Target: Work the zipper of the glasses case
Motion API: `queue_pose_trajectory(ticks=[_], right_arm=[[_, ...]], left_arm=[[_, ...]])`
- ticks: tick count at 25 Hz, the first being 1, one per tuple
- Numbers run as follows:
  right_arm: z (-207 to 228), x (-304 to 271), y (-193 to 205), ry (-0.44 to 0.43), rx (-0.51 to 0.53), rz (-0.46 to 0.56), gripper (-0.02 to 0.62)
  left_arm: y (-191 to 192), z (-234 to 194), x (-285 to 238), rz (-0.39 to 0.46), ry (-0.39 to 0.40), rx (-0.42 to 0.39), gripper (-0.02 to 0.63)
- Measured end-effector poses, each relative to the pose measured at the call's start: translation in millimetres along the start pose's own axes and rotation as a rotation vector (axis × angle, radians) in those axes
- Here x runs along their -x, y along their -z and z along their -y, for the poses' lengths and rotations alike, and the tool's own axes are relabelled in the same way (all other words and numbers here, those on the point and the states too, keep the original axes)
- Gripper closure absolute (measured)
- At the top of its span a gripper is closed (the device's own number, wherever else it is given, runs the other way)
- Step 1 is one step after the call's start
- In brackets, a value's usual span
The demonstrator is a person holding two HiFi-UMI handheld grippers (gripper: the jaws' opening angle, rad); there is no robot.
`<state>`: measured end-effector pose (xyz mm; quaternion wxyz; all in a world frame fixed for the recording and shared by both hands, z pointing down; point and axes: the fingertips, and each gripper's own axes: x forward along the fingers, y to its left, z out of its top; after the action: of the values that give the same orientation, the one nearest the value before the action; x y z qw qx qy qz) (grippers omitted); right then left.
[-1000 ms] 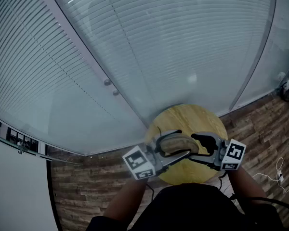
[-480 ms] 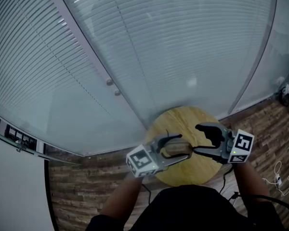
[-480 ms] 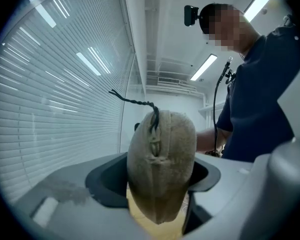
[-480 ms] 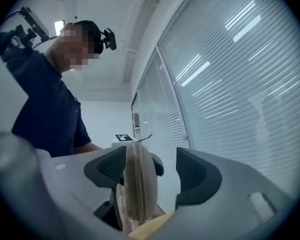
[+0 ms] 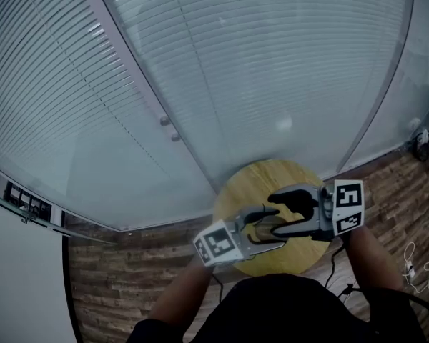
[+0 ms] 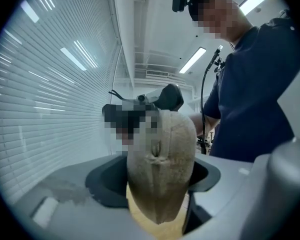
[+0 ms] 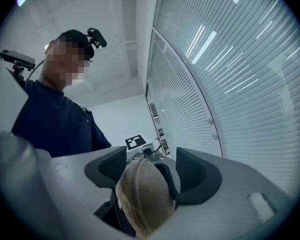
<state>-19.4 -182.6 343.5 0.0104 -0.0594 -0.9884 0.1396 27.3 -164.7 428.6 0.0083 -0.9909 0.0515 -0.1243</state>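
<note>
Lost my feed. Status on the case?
Left gripper shut on case. Right gripper open, jaws astride its other end. Nothing in the way.

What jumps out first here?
A tan glasses case clamped in the left tongs, held above a round wooden table. The right tongs stand open around its other end, not pressing. Behind, a wall of slatted blinds fills the head view.
</note>
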Motion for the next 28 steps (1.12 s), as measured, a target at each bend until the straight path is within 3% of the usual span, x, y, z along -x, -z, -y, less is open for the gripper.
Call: queue_pose_trajectory(ticks=[5, 8, 12, 13, 15, 17, 18, 28], right_arm=[[-2, -10, 7, -0.063, -0.066, -0.041, 0.284], [-1, -11, 6, -0.07, -0.074, -0.034, 0.366], [-3, -16, 12, -0.065, -0.054, -0.068, 0.368], [-3, -16, 12, -0.058, -0.042, -0.072, 0.383], [0, -16, 11, -0.037, -0.014, -0.071, 0.488], [3, -14, 10, -0.018, 0.005, -0.074, 0.496], [5, -12, 10, -0.007, 0.013, -0.076, 0.529], [16, -2, 15, 0.024, 0.003, -0.087, 0.529]], left_arm=[[7, 5, -3, -0.046, 0.021, -0.038, 0.285], [8, 5, -4, -0.057, 0.031, -0.038, 0.285], [15, 9, -7, -0.091, 0.047, -0.045, 0.285], [16, 9, -8, -0.094, 0.053, -0.041, 0.284], [16, 8, -8, -0.089, 0.059, -0.026, 0.284], [15, 5, -8, -0.077, 0.056, -0.008, 0.284], [16, 3, -9, -0.073, 0.055, 0.001, 0.284], [27, -8, -8, -0.081, 0.04, 0.072, 0.284]])
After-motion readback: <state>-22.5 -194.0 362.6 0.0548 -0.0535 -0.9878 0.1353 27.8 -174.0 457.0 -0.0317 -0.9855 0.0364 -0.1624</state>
